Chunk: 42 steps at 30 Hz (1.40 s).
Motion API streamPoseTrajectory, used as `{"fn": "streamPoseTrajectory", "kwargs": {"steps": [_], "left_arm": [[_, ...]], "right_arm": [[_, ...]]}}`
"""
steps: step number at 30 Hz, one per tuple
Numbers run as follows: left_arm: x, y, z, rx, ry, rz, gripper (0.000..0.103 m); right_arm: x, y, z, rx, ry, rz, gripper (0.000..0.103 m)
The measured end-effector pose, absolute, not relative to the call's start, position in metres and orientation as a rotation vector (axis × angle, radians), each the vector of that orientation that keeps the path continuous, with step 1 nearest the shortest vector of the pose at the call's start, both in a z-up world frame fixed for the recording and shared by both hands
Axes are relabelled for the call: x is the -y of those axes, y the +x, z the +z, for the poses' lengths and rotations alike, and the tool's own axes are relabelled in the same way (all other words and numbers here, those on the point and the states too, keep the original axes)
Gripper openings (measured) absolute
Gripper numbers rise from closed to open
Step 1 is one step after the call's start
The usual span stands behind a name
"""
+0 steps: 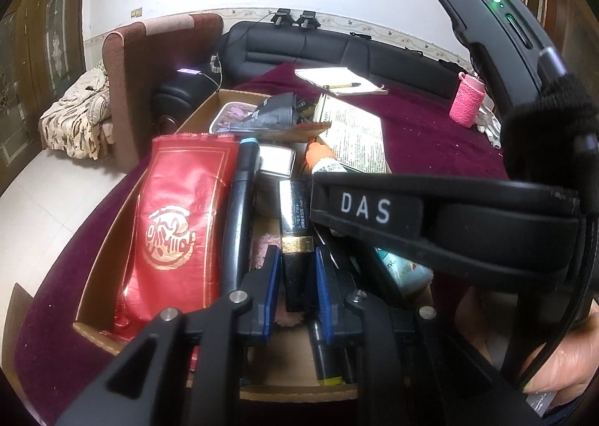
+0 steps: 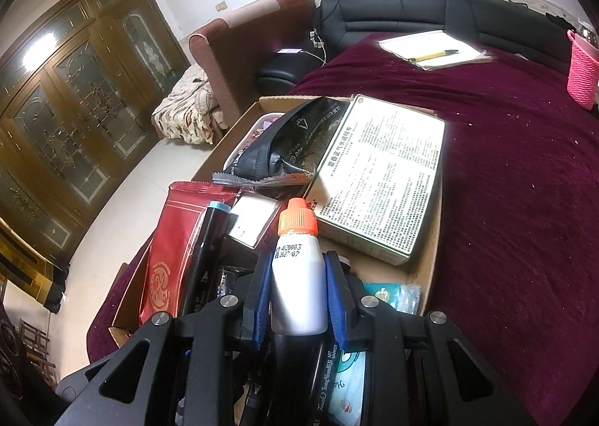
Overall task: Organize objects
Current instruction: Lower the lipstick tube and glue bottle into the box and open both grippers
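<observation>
Left wrist view, bottom centre: left gripper (image 1: 294, 276) clenched on a black tube with a gold band (image 1: 295, 238), blue pads (image 1: 272, 276) pressing both its sides. The tube stands lengthwise over the cardboard box (image 1: 95, 250). Lower left of frame, inside the box: red foil pouch (image 1: 176, 223) lying flat, a black marker (image 1: 237, 208) just beside it on the right. Right half of frame: the other gripper's black body, lettered DAS, crosses the view, with a person's hand (image 1: 561, 358) at lower right.

Right wrist view, bottom centre: right gripper (image 2: 297, 291) grasping a small white bottle with an orange cap (image 2: 297, 276), cap pointing up-frame, pads tight on both sides. It is held over the same box (image 2: 426, 268). Left of it: the red pouch (image 2: 168, 257) and marker (image 2: 204, 257). Above centre: a white printed carton (image 2: 378, 178) with a black foil packet (image 2: 295, 145) leaning against its left edge.

Farther, upper right: dark red tablecloth (image 2: 516, 163), a notepad with a yellow pen (image 2: 434, 51), a pink holder (image 2: 582, 73) at the frame edge. Beyond: black sofa (image 2: 411, 10).
</observation>
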State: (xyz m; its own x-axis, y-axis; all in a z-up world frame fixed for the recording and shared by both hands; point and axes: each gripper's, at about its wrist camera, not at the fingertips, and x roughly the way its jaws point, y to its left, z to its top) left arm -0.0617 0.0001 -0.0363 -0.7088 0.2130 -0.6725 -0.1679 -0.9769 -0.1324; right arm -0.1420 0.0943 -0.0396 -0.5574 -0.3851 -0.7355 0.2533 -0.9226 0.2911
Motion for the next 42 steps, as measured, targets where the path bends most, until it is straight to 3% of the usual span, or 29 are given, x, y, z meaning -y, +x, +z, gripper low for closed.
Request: {"fn": "streamPoseTrajectory", "kwargs": {"steps": [26, 42], "left_arm": [[0.0001, -0.0577, -0.0347, 0.060, -1.055, 2.751, 0.018], [-0.0012, -0.0533, -0.0303, 0.046, -1.028, 2.772, 0.023]], "right_arm": [[-0.0984, -0.1399, -0.0468, 0.264, 1.251, -2.440, 0.031], [-0.1017, -0.1400, -0.0465, 0.288, 1.252, -2.426, 0.032]]}}
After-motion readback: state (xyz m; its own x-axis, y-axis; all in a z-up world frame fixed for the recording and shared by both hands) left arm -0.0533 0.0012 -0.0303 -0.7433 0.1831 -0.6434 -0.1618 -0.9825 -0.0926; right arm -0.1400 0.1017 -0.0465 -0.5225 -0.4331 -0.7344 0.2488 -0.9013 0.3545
